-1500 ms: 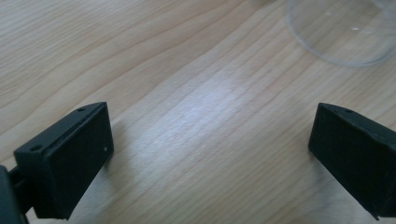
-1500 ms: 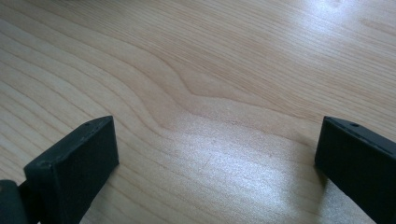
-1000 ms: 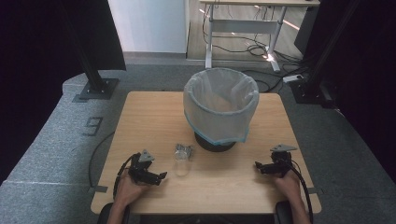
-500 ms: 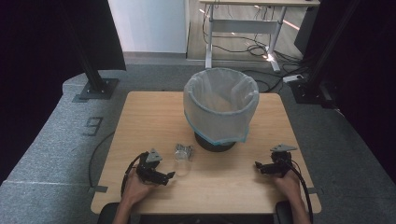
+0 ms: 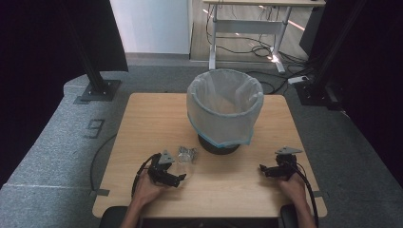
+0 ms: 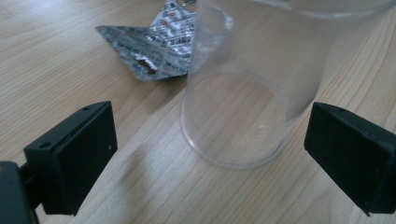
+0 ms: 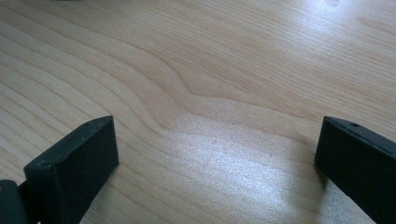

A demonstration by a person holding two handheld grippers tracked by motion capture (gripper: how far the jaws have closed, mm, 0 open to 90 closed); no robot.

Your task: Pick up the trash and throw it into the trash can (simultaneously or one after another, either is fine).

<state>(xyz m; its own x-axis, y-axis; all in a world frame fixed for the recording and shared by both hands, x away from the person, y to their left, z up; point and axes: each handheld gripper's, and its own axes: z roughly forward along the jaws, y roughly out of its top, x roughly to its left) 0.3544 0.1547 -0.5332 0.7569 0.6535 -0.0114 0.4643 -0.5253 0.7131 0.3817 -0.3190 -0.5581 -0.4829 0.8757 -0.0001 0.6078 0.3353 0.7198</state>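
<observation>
A clear plastic cup (image 6: 243, 102) rests on the wooden table (image 5: 152, 118), its round base nearest my left gripper. Behind it lies a crumpled silver blister pack (image 6: 154, 51). My left gripper (image 6: 212, 142) has the cup's base between its jaws, which have just been closing a little. Both pads still stand clear of the cup's wall. From above, the left gripper (image 5: 177, 176) lies at the front left, just short of the cup (image 5: 186, 160) and the blister pack (image 5: 187, 152). My right gripper (image 7: 215, 149) is open over bare wood; from above the right gripper (image 5: 264, 170) sits at the front right.
A round bin lined with a translucent bag (image 5: 224, 107) stands at the middle back of the table. Black stands (image 5: 97, 88) and a desk with cables are on the floor beyond. A cable loops from each gripper toward the table's front edge.
My left gripper has slid to the right across the table until the cup lies between its jaws. The right gripper has stayed put.
</observation>
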